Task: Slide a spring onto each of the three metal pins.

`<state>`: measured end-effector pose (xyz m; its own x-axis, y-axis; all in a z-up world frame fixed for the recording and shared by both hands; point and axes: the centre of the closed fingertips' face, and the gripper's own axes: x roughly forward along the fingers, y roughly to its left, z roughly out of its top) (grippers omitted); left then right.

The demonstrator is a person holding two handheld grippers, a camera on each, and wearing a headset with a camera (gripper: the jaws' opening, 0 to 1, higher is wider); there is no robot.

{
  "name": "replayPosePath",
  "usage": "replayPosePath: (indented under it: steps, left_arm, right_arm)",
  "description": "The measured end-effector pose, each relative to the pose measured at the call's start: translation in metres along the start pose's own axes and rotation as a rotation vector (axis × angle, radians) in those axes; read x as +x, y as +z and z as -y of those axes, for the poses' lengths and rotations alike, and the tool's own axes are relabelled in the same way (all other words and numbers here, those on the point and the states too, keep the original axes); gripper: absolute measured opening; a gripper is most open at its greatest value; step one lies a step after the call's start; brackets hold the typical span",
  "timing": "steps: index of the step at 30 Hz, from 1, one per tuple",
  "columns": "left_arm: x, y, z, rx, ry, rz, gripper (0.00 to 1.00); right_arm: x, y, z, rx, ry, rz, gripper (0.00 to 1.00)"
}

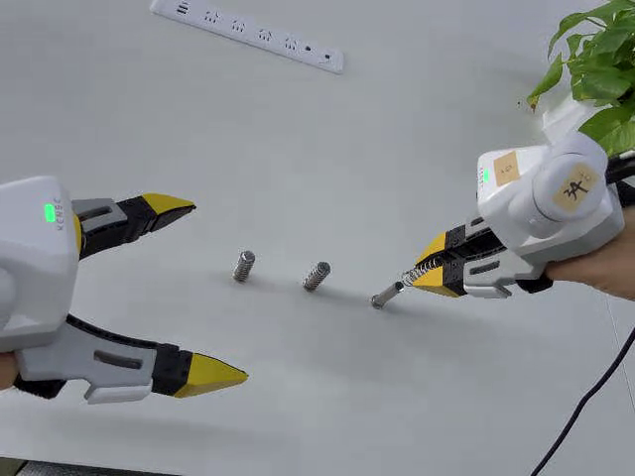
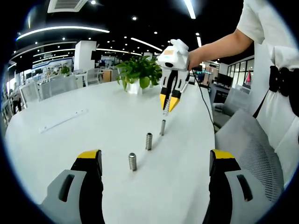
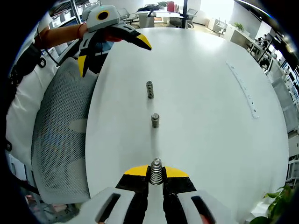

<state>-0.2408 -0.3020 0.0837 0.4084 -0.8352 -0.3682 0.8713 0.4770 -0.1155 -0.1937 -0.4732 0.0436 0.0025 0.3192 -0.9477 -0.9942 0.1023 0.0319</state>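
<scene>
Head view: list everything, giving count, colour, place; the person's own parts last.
Spring-covered steel pins: two, silver, table middle.
Bare steel pin: one, silver, right of them.
Loose coiled spring: one, silver, gripped beside bare pin.
Plastic power strip: one, white, far edge.
Leafy plant: one, green, far right.
Thin cable: one, black, near right.
Table: one, white, beneath all.
Left hand-held gripper: one, white-black-yellow, open, left.
Right hand-held gripper: one, same colours, holding spring.

Spring [image 3: 156,169] in R gripper [image 3: 156,173] tips; near pin [image 3: 155,120], far pin [image 3: 149,89] ahead, both sprung.
</scene>
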Motion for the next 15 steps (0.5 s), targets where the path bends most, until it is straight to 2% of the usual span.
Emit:
replayPosePath:
  steps: [6,15]
  left_arm:
    - [-0.0002,-0.0021,-0.0006,-0.003,-0.004,-0.004,0.95]
    - [0.0009,-0.002,0.002,-0.015,-0.009,0.004,0.95]
  right_arm:
    - [0.0044,-0.0004,0.0028,-0.007,0.005,-0.01,0.07]
    - [0.0071,-0.0008,-0.0008,-0.022,0.014,-0.029,0.07]
